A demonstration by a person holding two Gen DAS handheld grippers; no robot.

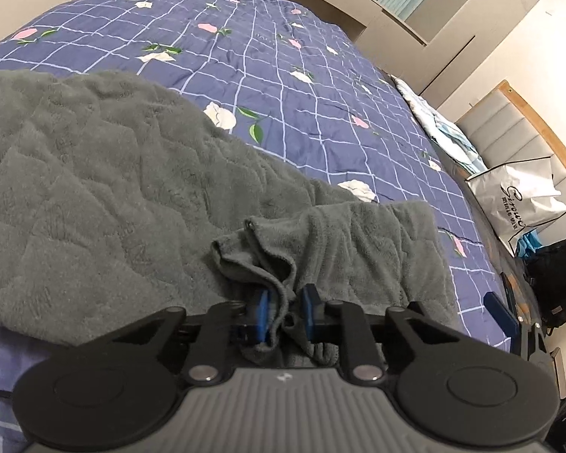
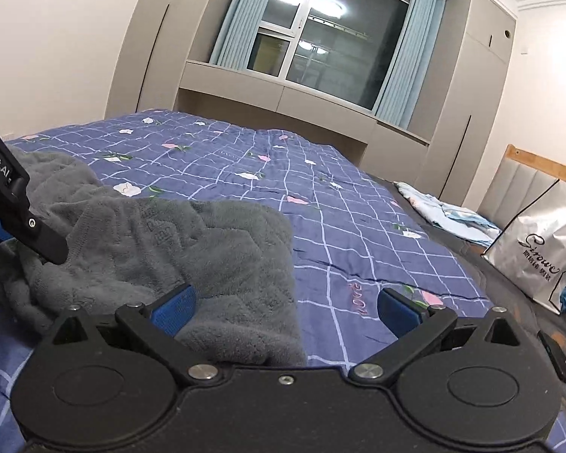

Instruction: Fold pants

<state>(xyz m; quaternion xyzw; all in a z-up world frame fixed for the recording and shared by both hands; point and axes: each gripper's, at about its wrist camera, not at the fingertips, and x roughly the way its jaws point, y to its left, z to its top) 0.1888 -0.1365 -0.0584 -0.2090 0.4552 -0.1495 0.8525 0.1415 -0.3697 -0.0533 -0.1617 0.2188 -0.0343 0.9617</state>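
Observation:
Grey fleece pants (image 1: 94, 188) lie spread on a blue checked floral quilt (image 1: 268, 60). My left gripper (image 1: 285, 315) is shut on a bunched edge of the pants near their lower end, with fabric pinched between its blue pads (image 1: 262, 311). In the right wrist view the pants (image 2: 207, 249) lie at the left. My right gripper (image 2: 286, 311) is open, its left blue pad (image 2: 173, 311) resting over the pants' edge and its right pad (image 2: 398, 313) over the quilt (image 2: 358, 219). The left gripper's black body (image 2: 15, 211) shows at the far left.
A white shopping bag (image 2: 539, 249) stands by the padded headboard at the right. Light blue bedding (image 2: 452, 215) lies at the bed's far right. A window with blue curtains and cabinets is behind the bed. Dark items (image 1: 558, 275) sit beside the bed's right edge.

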